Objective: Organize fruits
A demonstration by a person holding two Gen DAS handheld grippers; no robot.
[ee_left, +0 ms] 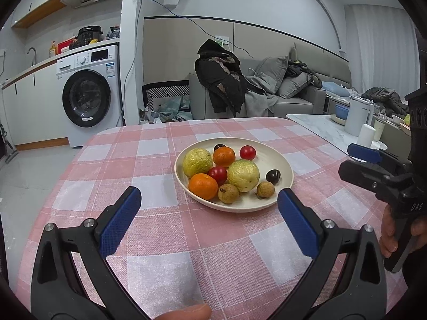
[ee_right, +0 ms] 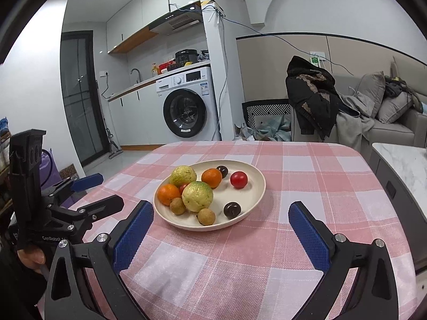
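Both tongs stand with their blue-padded fingers spread wide and hold nothing. From the left wrist view, the left tongs [ee_left: 209, 208] hover above the pink-and-white checked tablecloth [ee_left: 160, 240] on the table, near its near edge, with the cream round plate [ee_left: 288, 176] just beyond the fingertips and closer to the right pad. On the plate lie two yellow-green guavas [ee_left: 243, 175], two oranges [ee_left: 203, 186], two red cherry tomatoes [ee_left: 247, 152], two brown longans [ee_left: 228, 193] and two dark purple round fruits [ee_left: 273, 176]; one of the dark ones is half hidden behind the far orange. The near orange, one longan and the near guava press together at the plate's near side. The right tongs [ee_left: 357, 160] enter from the table's right edge, well apart from the plate, with the person's hand [ee_left: 395, 232] on the grip. A white kettle [ee_left: 356, 116] stands on a marble-topped surface past the right edge.

From the right wrist view, the right tongs [ee_right: 221, 214] hover over the cloth toward the near edge, the plate [ee_right: 256, 194] lying between and just beyond the two pads. The left tongs [ee_right: 98, 189] sit at the table's left edge, fingers parted, clear of the plate. A white washing machine [ee_right: 186, 106] stands beyond the far edge.
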